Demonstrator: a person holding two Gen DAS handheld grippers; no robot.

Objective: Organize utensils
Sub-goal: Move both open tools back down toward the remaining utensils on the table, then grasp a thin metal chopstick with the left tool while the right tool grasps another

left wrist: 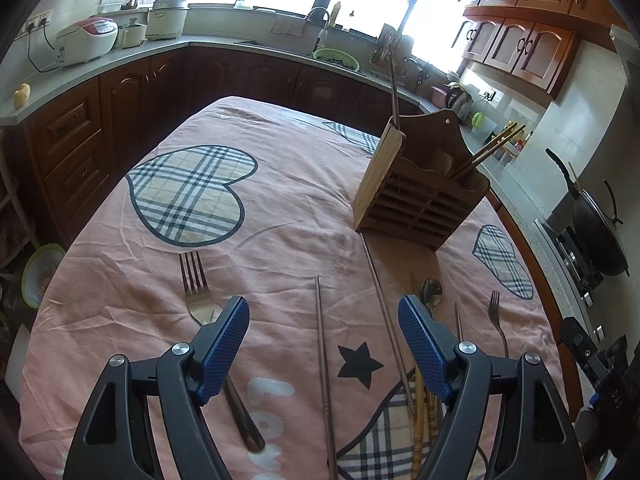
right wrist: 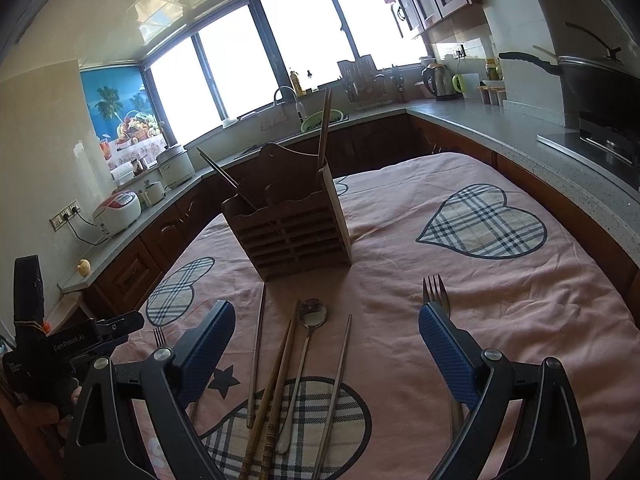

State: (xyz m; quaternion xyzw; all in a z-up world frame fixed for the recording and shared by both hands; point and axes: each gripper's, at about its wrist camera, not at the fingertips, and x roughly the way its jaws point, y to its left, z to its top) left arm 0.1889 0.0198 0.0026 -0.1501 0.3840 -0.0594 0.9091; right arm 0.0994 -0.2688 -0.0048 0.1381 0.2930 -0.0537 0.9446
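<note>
A wooden utensil holder (left wrist: 416, 196) (right wrist: 292, 224) stands on the pink tablecloth with chopsticks sticking out of it. My left gripper (left wrist: 323, 320) is open and empty above the cloth. Between its fingers lie two metal chopsticks (left wrist: 322, 360); a large fork (left wrist: 198, 296) lies under its left finger. A spoon (left wrist: 431, 292), wooden chopsticks (left wrist: 422, 420) and a small fork (left wrist: 496, 316) lie to the right. My right gripper (right wrist: 326, 326) is open and empty over a spoon (right wrist: 312, 316), wooden chopsticks (right wrist: 276, 392) and metal chopsticks (right wrist: 340, 376). A fork (right wrist: 436, 292) lies by its right finger.
The table (left wrist: 280, 216) sits inside a U-shaped kitchen counter (right wrist: 520, 136). Rice cookers (left wrist: 86, 38) stand on the counter at left, a sink with a green bowl (left wrist: 336, 58) at the back, a wok on the stove (left wrist: 596, 224) at right. The other gripper's body (right wrist: 60, 344) shows at the left.
</note>
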